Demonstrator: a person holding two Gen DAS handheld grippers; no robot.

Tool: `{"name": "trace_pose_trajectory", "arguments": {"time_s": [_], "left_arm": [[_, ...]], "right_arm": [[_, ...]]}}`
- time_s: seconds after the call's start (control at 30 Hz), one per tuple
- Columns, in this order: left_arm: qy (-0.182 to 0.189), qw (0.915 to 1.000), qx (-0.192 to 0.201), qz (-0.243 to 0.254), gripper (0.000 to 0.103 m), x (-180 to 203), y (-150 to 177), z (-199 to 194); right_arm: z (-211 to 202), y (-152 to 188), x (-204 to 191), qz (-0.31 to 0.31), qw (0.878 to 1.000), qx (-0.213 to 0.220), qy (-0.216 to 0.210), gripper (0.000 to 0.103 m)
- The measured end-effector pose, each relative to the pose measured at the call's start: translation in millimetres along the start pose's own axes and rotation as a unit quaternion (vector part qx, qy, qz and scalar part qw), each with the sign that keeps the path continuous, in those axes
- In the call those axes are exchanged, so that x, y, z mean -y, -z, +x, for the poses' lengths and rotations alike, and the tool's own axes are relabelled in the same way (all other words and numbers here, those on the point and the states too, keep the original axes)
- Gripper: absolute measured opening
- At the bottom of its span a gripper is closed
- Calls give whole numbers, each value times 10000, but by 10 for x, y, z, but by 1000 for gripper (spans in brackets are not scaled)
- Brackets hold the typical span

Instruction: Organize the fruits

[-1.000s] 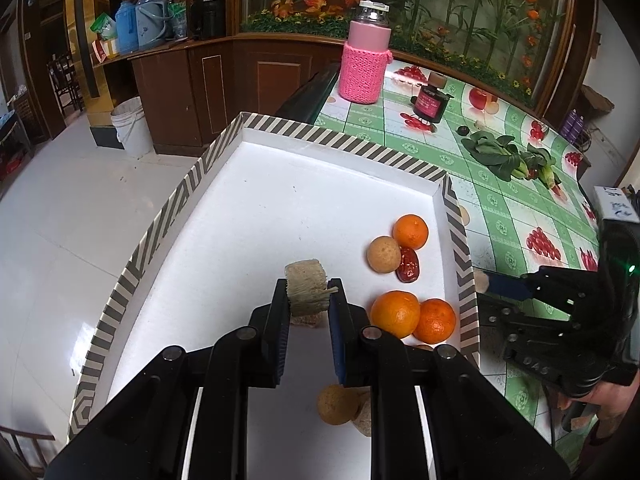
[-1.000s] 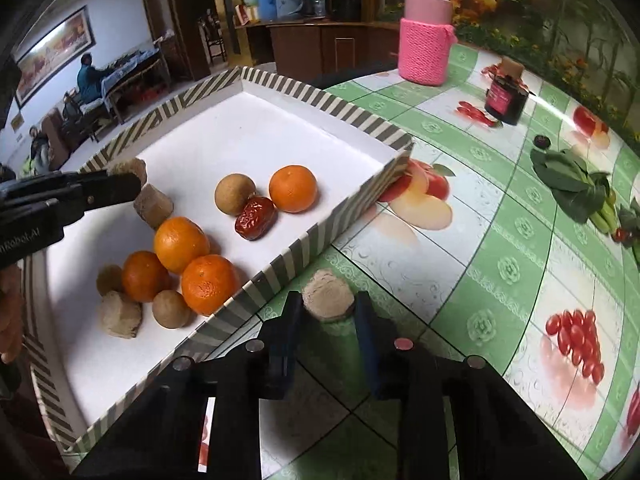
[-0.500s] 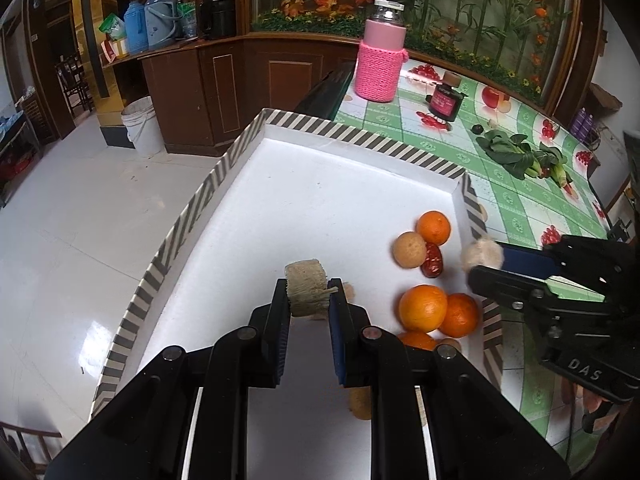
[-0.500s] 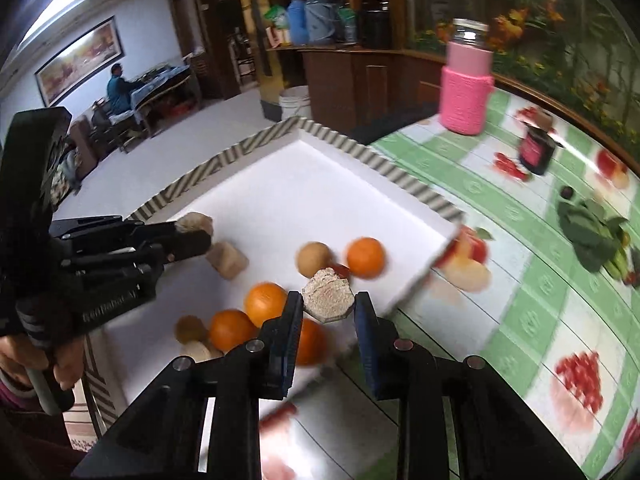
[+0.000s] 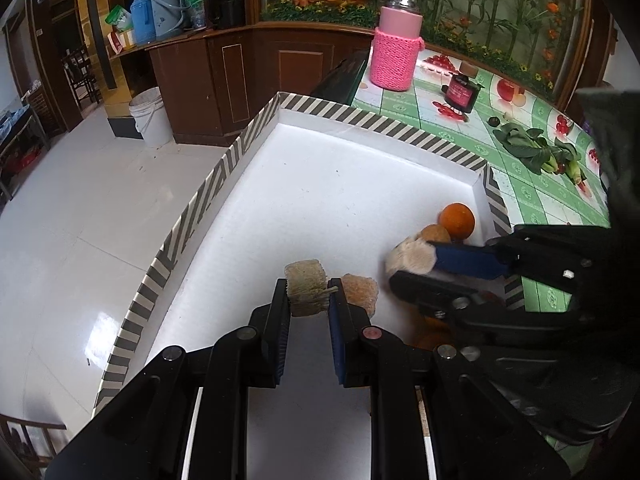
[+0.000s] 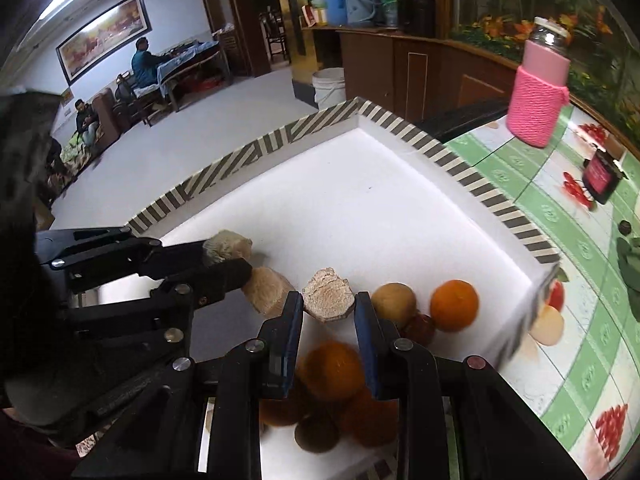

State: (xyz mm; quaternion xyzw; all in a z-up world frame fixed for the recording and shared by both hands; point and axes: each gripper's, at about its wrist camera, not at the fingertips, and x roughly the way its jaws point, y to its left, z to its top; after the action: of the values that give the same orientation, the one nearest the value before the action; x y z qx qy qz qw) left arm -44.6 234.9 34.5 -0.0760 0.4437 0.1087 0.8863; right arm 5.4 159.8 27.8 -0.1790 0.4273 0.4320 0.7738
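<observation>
Fruits below both grippers (each clamped, angled down).

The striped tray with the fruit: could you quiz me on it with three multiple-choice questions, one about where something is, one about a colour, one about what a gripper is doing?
1. Where is the bottle in the pink knitted sleeve?
A. inside the tray
B. on the green tablecloth beyond the tray
C. on the floor

2. What colour is the inside of the tray?
A. white
B. red
C. black

3. What is the right gripper doing?
A. hanging open and empty
B. clamped on an orange
C. clamped on a tan chunk

Answers:
1 B, it stands on the tablecloth past the tray's far corner.
2 A, the tray floor is plain white within the striped rim.
3 C, the chunk sits squeezed between the blue pads.
</observation>
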Motion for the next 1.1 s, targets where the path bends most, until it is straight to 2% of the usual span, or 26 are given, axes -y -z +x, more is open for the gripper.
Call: {"name": "trace_pose_trajectory", "arguments": {"time_s": [0.13, 0.27, 0.33, 0.4, 0.47, 0.6, 0.73, 0.83, 1.07, 1.1], "left_arm": [[6, 10000, 2, -62, 16, -17, 5, 3], [-15, 9999, 13, -124, 20, -30, 7, 5], [-52, 9999, 5, -147, 30, -28, 12, 7], [-44, 9998, 22, -190, 52, -37, 14, -4], [-114, 9995, 194, -201, 57, -30, 16, -71], [-219, 9987, 435, -159, 70, 43, 29, -174], [-275, 9976, 632, -45, 70, 162, 49, -264], [-272, 9966, 778, -3, 70, 268, 67, -335], [-303, 9929, 1146, 38, 70, 473, 113, -500], [-288, 9930, 1144, 29, 72, 494, 118, -506]], "right_arm": [[123, 30, 18, 43, 9999, -146, -4, 28], [98, 54, 62, 164, 9998, -91, -80, 29], [35, 66, 73, 191, 9998, -54, -59, 35], [-69, 88, 95, 254, 9996, 76, -42, 38], [-180, 108, 140, 356, 9991, 216, -59, 41], [-459, 213, 212, 523, 9968, 558, 240, 61], [-696, 370, 307, 841, 9918, 846, 459, 71], [-840, 509, 394, 1122, 9870, 978, 606, 73], [-973, 756, 451, 1416, 9821, 1019, 713, 78], [-983, 789, 449, 1451, 9815, 1028, 709, 82]]}}
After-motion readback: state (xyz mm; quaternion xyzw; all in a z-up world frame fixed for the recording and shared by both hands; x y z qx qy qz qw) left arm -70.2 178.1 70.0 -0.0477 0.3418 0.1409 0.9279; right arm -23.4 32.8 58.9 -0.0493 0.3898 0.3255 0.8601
